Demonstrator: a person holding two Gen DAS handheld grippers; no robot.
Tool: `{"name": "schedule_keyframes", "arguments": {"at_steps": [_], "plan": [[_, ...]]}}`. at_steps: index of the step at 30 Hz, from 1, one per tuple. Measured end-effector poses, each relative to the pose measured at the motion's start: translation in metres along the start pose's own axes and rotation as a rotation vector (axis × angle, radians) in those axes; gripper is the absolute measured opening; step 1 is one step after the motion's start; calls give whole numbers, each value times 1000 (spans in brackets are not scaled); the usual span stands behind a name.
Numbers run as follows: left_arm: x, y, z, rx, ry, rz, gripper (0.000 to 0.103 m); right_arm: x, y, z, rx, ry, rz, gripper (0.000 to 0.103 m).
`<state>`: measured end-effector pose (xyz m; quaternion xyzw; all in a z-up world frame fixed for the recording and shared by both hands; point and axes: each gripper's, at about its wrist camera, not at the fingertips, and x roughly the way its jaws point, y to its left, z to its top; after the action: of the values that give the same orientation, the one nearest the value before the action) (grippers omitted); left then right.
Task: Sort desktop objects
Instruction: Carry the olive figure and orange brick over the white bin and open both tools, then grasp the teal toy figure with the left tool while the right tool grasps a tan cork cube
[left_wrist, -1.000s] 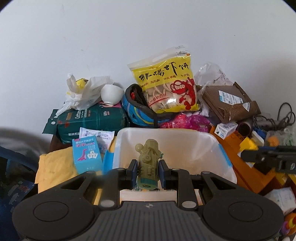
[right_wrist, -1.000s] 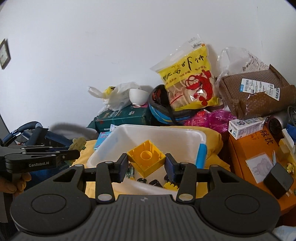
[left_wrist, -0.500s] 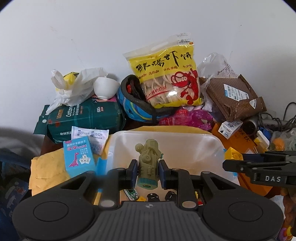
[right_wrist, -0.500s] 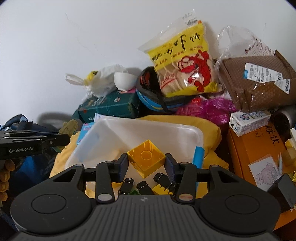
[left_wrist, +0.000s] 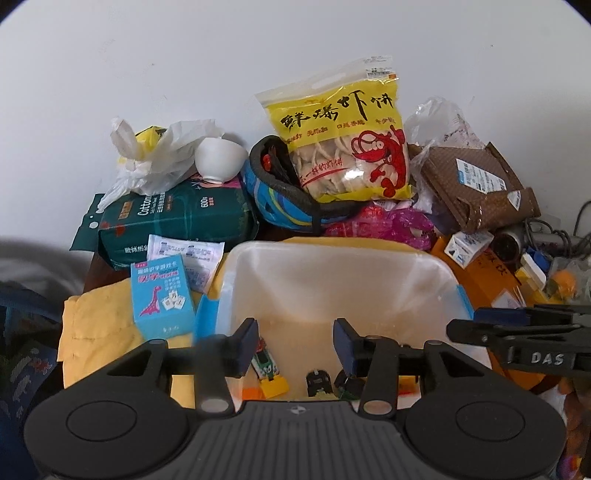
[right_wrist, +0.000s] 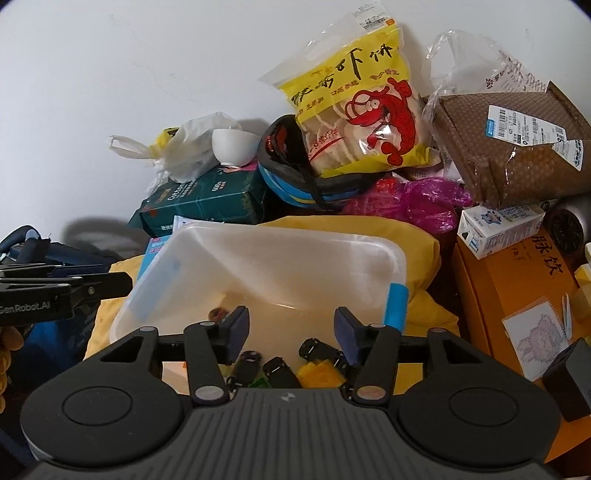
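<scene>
Translucent plastic, the one bin (left_wrist: 424, 280) sits on a yellow cloth (left_wrist: 99, 325), walled in by clutter; one prawn-cracker bag (left_wrist: 343, 144) leans high behind it and, I judge, could slide in if a retreating arm nudges the pile. Two grippers hover over the bin's near edge, left gripper (left_wrist: 295, 345) and right gripper (right_wrist: 290, 332), jaws wide and empty. One blue card box (left_wrist: 160, 295) stands just beside the bin. Small toys (right_wrist: 280, 365) lie on its floor, at least four, partly hidden.
</scene>
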<state>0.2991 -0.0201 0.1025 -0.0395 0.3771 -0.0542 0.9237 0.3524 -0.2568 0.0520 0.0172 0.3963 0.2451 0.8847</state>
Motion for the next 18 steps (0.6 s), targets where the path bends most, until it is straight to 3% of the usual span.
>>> {"name": "schedule_keyframes", "arguments": {"at_steps": [4, 8, 12, 18], "plan": [[-17, 1, -41, 51, -43, -22, 51, -11, 4, -17, -20, -21, 24, 55], [-31, -2, -107, 88, -39, -31, 51, -25, 11, -62, -99, -28, 41, 59], [-36, -11, -175, 105, 29, -42, 51, -24, 14, -129, -154, 34, 38, 59], [-27, -24, -230, 80, 144, -84, 51, -6, 30, -194, -131, 145, 86, 57]]}}
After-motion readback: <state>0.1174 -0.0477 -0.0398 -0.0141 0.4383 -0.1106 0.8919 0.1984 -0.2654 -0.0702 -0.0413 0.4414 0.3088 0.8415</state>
